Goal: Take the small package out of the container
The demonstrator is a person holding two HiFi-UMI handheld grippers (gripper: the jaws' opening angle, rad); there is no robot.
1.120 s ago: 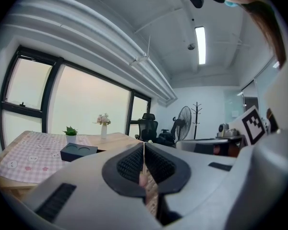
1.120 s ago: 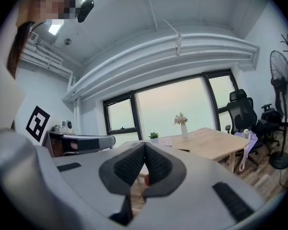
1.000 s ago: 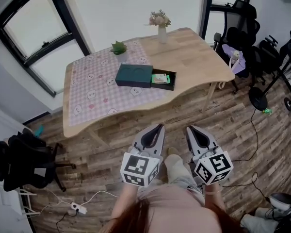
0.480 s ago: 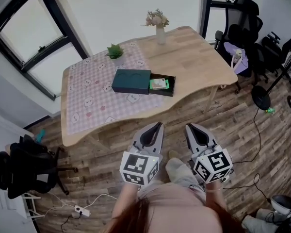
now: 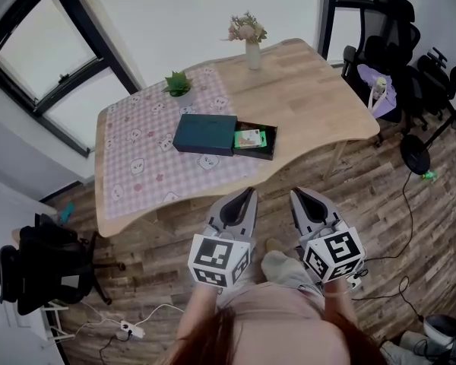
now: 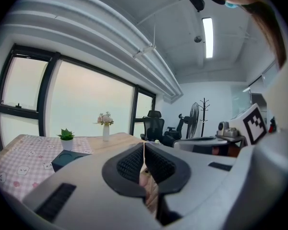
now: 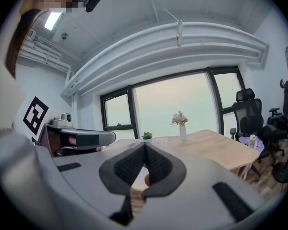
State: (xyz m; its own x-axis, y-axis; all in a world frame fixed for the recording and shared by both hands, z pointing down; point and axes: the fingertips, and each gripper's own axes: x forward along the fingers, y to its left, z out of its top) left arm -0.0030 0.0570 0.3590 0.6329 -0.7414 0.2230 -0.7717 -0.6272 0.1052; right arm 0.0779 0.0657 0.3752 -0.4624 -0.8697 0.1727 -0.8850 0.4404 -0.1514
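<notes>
A small green package (image 5: pixel 249 138) lies in the open tray of the dark container (image 5: pixel 205 134) on the worktop (image 5: pixel 311 90) at frame centre, seemingly light, flat and slick, best pinched along a raised edge, while the left gripper (image 5: pixel 243 201) and right gripper (image 5: pixel 299 199) hang well short at lower centre, fingers pressed together and empty.

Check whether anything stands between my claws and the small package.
Nothing visible does. The small package lies exposed in the open end of the container on the table; the left claw and right claw, both shut, are short of the table's near edge.
</notes>
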